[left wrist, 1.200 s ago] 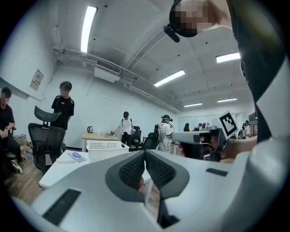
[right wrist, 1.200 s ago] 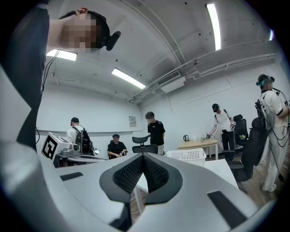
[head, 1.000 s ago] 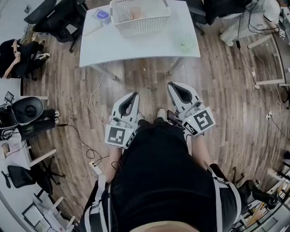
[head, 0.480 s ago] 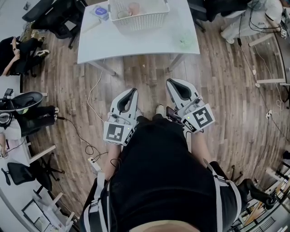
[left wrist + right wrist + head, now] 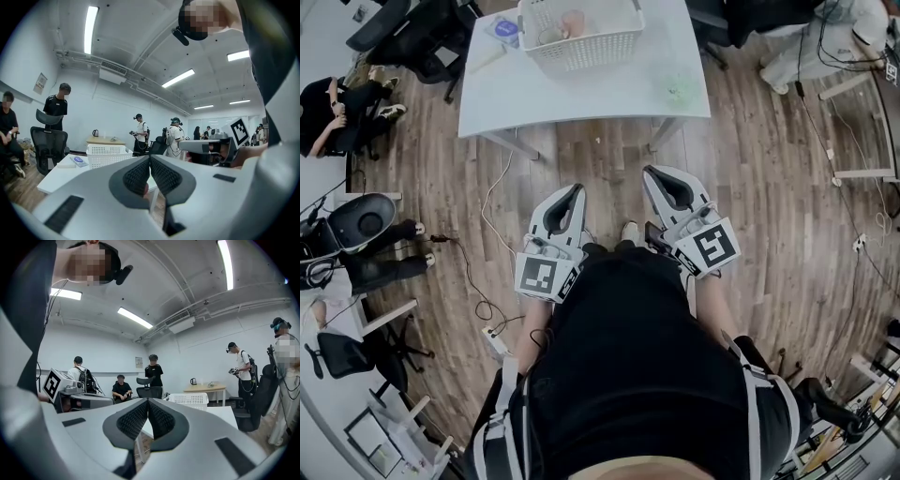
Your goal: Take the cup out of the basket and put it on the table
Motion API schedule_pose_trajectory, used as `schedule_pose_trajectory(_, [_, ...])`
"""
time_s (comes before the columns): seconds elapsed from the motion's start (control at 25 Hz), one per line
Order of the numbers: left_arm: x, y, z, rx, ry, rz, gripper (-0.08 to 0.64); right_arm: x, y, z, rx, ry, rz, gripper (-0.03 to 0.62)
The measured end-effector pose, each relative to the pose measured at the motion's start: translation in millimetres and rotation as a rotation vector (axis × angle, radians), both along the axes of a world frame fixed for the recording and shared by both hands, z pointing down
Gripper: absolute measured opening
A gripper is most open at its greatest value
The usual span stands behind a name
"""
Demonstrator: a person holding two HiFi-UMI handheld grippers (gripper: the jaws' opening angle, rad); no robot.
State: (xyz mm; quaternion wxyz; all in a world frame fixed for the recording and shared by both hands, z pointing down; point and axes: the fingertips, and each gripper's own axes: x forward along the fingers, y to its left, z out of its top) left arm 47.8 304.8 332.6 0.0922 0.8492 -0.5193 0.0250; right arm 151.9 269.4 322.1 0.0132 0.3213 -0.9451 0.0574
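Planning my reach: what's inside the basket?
A pinkish cup and a paler cup-like thing beside it show in the basket. Its far part is cut off by the frame, and its wall hides the bottom.

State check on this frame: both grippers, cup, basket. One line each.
left gripper: shut, empty, held short of the table
right gripper: shut, empty, held short of the table
cup: inside the basket, not yet taken out
basket: standing on the table, neither gripper near it
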Motion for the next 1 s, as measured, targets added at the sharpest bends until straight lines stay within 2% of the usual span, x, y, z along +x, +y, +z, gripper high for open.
schedule_pose_trajectory(0.24, [18.7,-16.2,-1.9,0.001,0.006,-0.041,0.026,16.0,-10.7,4.2,-0.013,-0.002,-0.047,0.019])
schedule_pose_trajectory(0.44, [17.8,-24.6,1.6,-0.008,0.011,-0.069,0.026,12.3,-23.2,10.1,-0.022,0.0,-0.076,0.019])
schedule_pose_trajectory(0.76, [-11.9,-71.2,11.4,0.005,-0.008,-0.046,0.026,-16.2,-64.3,12.8,-0.012,0.015,-0.052,0.019])
schedule_pose_trajectory(1.0, [-37.4,-130.7,5.1,0.026,0.012,0.006,0.026,-49.4,-111.3,2.9,-0.007,0.015,-0.031,0.02])
